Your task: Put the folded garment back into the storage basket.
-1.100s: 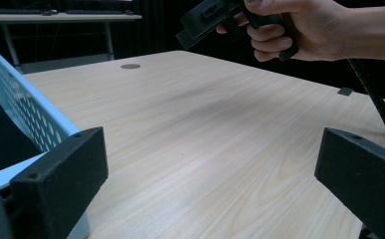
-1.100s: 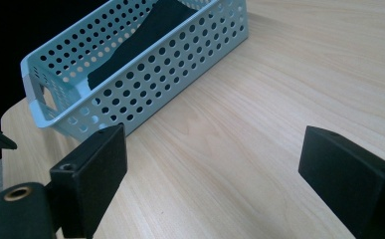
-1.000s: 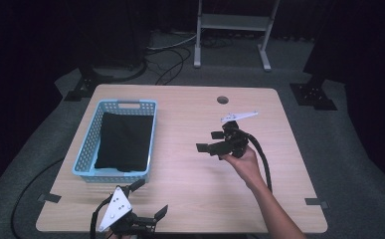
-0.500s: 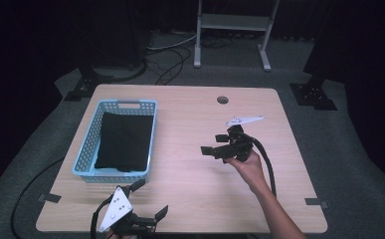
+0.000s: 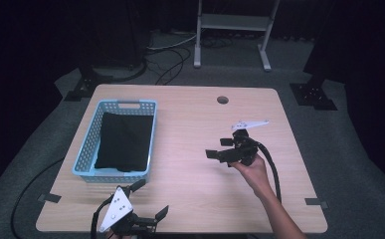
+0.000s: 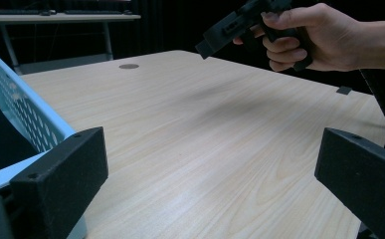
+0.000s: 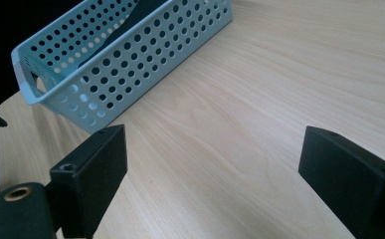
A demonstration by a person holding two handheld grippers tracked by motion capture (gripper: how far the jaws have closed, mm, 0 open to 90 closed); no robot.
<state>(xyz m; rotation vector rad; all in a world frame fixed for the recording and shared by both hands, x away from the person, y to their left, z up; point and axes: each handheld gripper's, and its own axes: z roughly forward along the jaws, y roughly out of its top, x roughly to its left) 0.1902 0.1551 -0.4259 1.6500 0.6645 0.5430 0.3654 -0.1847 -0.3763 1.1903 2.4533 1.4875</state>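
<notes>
A light blue perforated basket (image 5: 152,130) stands on the left of the wooden table (image 5: 200,117) and holds a folded black cloth (image 5: 124,141). My left gripper (image 5: 150,198) rests at the table's front edge, just in front of the basket, open and empty (image 6: 212,184). A hand (image 5: 253,172) holds my right gripper (image 5: 219,148) above the table's right half, pointing left toward the basket. Its jaws stand wide apart with nothing between them (image 7: 220,174). The left gripper view has that hand (image 6: 309,35) and the right gripper (image 6: 230,25) at its top.
The basket's wall (image 7: 130,64) runs across the upper left of the right gripper view. A round cable hole (image 5: 222,99) sits near the table's far edge. Bare wood lies between the basket and the right gripper. A metal stand (image 5: 230,30) is behind the table.
The right gripper has drifted slightly to the right and toward the table's front, still open. The left gripper has stayed where it was.
</notes>
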